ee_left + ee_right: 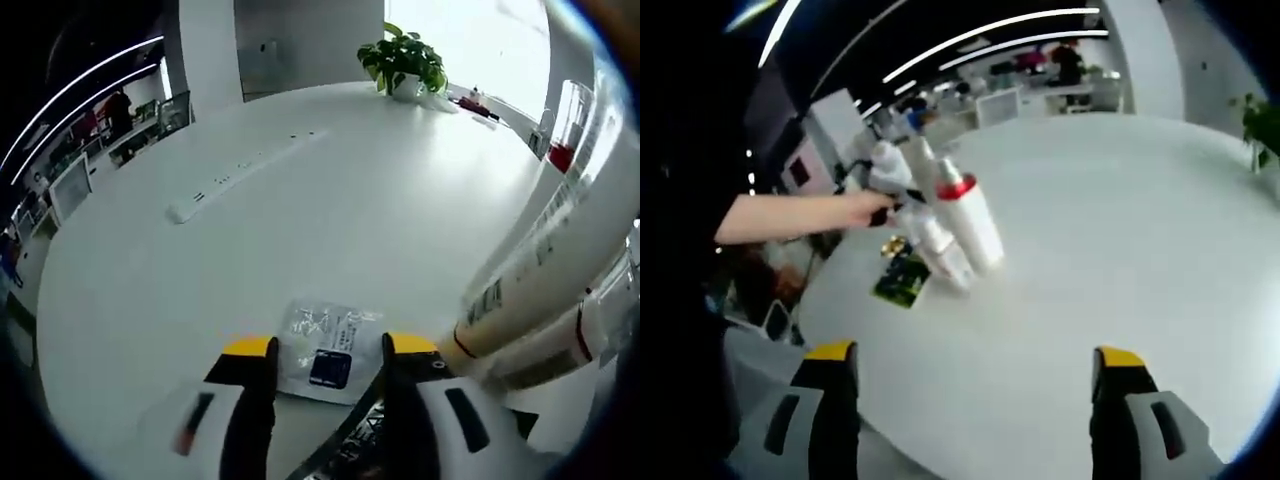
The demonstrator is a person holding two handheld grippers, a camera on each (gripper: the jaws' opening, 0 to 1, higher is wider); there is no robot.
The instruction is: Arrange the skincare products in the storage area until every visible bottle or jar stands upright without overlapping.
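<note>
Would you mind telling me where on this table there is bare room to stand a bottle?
The widest free patch of the white table lies between the power strip, the potted plant and the sachet. It is crowded near the table edge, around the white bottles, where the left gripper and a hand are.

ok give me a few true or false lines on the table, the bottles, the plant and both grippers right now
1. The right gripper has its jaws wide apart with nothing between them. True.
2. The white bottles with red bands lie flat on the table. False: in the right gripper view they stand, leaning a little.
3. A potted plant sits at the far edge of the white table. True.
4. The left gripper is clamped on a bottle. False: its jaws are apart, and a flat sachet lies on the table past them.
5. A long white power strip lies on the table. True.
</note>
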